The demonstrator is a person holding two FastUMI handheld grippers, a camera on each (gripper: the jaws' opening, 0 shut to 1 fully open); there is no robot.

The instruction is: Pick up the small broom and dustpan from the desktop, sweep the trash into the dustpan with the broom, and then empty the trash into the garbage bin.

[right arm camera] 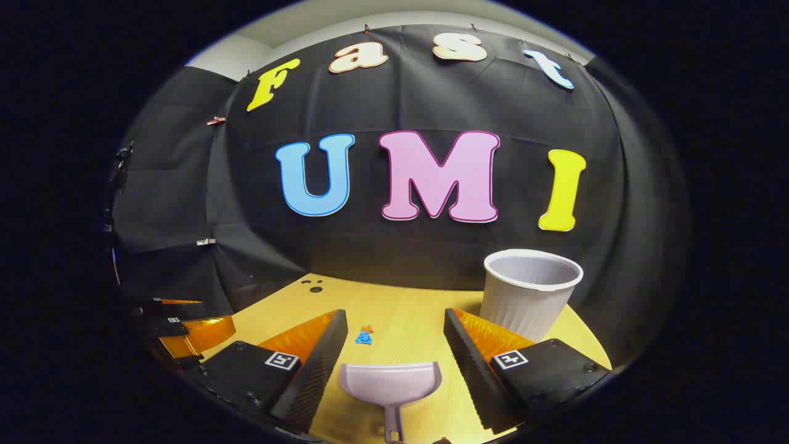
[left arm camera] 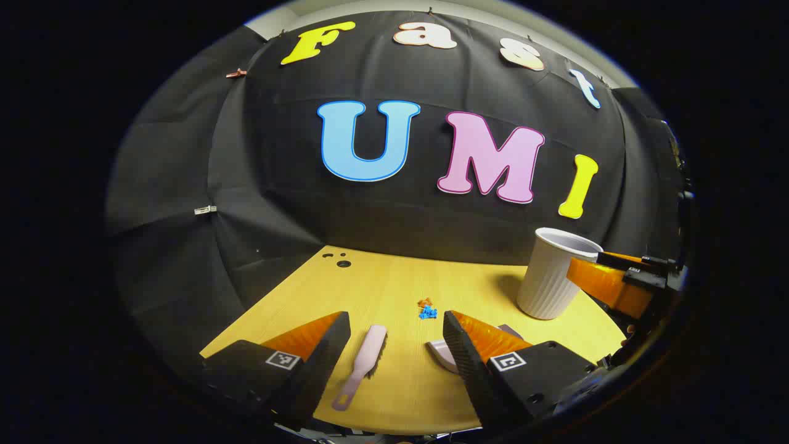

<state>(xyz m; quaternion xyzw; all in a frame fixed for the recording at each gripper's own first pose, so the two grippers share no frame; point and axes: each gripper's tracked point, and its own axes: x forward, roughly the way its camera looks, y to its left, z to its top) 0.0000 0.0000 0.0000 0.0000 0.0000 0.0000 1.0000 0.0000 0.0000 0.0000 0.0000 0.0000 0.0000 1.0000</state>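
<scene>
Hovering above the desktop, the left gripper hangs with its jaws spread wide and empty, the small pink broom lying flat between them, handle toward the camera. In the right gripper view, the right gripper is likewise wide and empty over the pale dustpan, whose handle points at the camera and whose mouth faces the trash, a little heap of blue and orange scraps lying well apart from it. A white ribbed cup, apparently the garbage bin, stands upright at the table's right. The pickup looks not yet begun; next, each gripper should probably descend and close on its handle.
</scene>
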